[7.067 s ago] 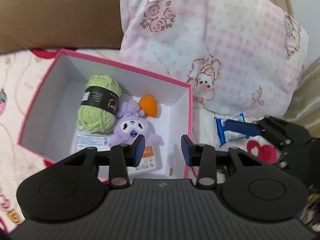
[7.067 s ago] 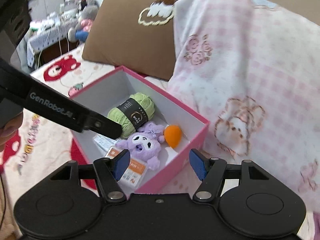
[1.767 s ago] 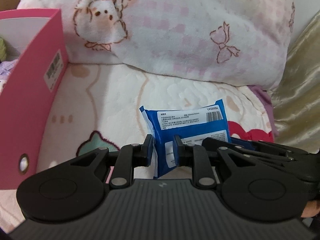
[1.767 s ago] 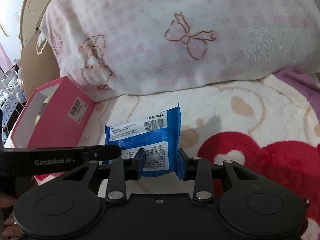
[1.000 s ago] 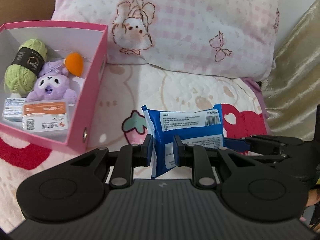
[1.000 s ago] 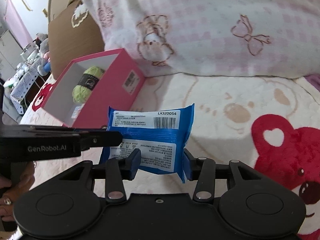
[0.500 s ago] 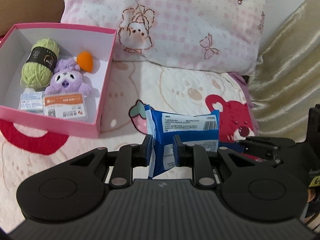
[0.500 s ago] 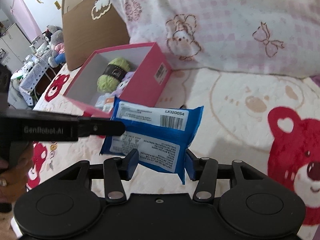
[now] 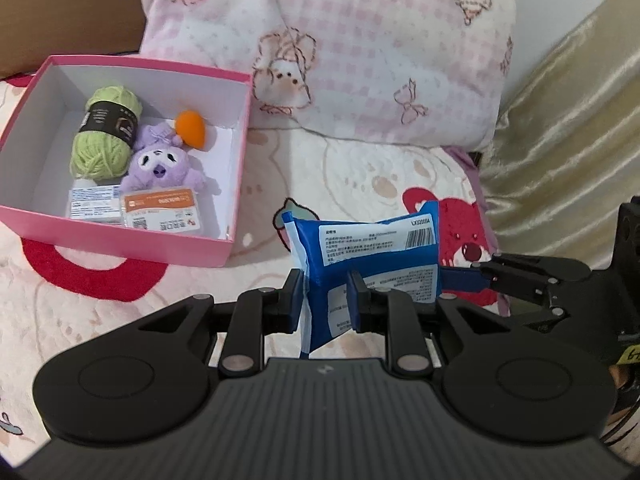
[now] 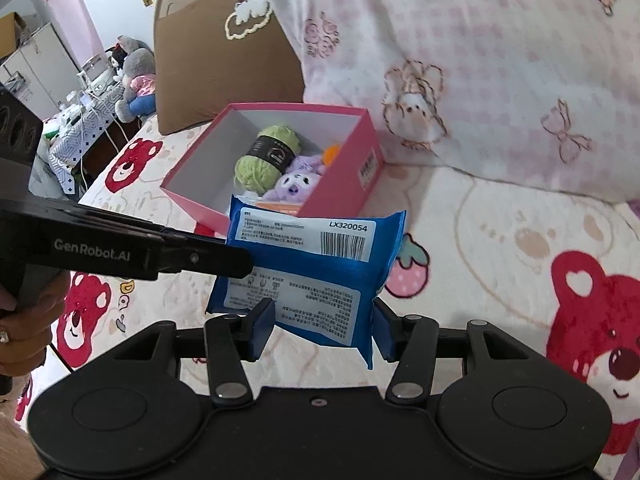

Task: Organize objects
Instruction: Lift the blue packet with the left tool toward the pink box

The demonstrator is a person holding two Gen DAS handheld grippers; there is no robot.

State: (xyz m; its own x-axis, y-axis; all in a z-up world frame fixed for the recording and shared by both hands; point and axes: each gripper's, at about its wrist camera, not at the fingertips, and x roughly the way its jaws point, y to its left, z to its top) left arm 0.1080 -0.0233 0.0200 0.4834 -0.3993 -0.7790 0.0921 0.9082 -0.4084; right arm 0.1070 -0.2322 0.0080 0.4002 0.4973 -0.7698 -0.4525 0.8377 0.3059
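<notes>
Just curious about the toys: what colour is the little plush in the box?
Purple, with a white face; the left wrist view shows it best.

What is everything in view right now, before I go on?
pink box: one, pink outside, white inside, on the bedspread
yarn ball: one, green with black band, in the box
plush toy: one, purple, in the box beside the yarn
egg-shaped piece: one, orange, in the box
flat packs: two, white and orange-white, by the box's near wall
blue packet: one, held above the bedspread
pillow: one, pink-checked, behind
cushion: one, brown, behind the box
bedspread: one, cream with red bears
left gripper: black, shut on the packet
right gripper: black, jaws just been opening, packet between
hand: one, holding the left gripper
</notes>
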